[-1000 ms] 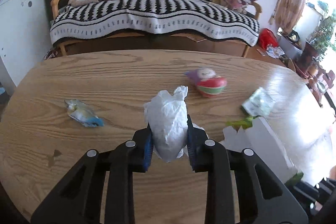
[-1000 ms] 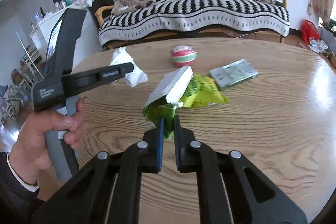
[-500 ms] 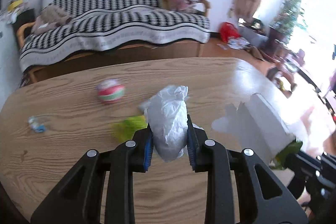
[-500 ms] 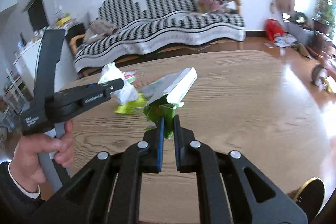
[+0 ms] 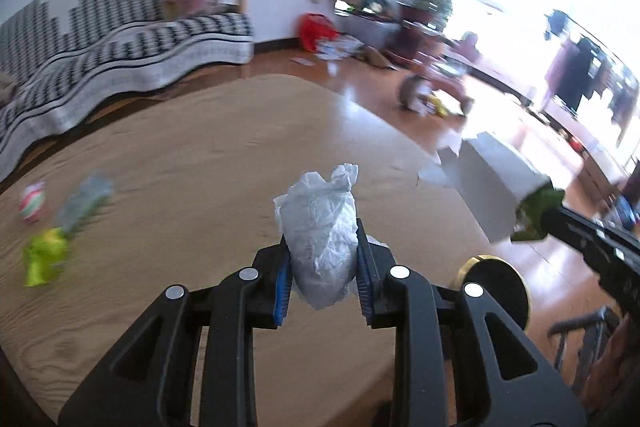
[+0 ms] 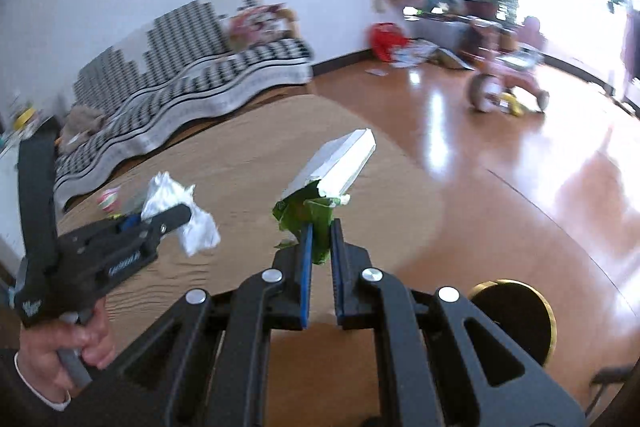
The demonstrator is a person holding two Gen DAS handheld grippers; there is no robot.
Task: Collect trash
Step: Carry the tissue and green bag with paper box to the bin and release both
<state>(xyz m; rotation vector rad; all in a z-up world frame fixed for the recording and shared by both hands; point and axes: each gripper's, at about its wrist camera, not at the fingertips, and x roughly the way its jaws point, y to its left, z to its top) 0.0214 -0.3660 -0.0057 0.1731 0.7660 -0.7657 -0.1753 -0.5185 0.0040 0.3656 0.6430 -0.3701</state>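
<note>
A: What is your left tool (image 5: 322,269) doing?

B: It's pinching the crumpled white bag (image 5: 320,235) between its blue pads, lifted above the wooden table (image 5: 192,163).

A: And your right tool (image 6: 320,259)?

B: Pressed together on a green wrapper (image 6: 310,217), with a white carton (image 6: 340,163) hanging onto it, off the table's edge at 12 o'clock.

A: What remains on the table?

B: In your left view, at 9 o'clock, a blurred yellow-green wrapper (image 5: 42,259), a greyish packet (image 5: 86,201) and a red-and-white ball (image 5: 32,201). A black, gold-rimmed round thing (image 6: 514,319) sits on the floor at 4 o'clock.
</note>
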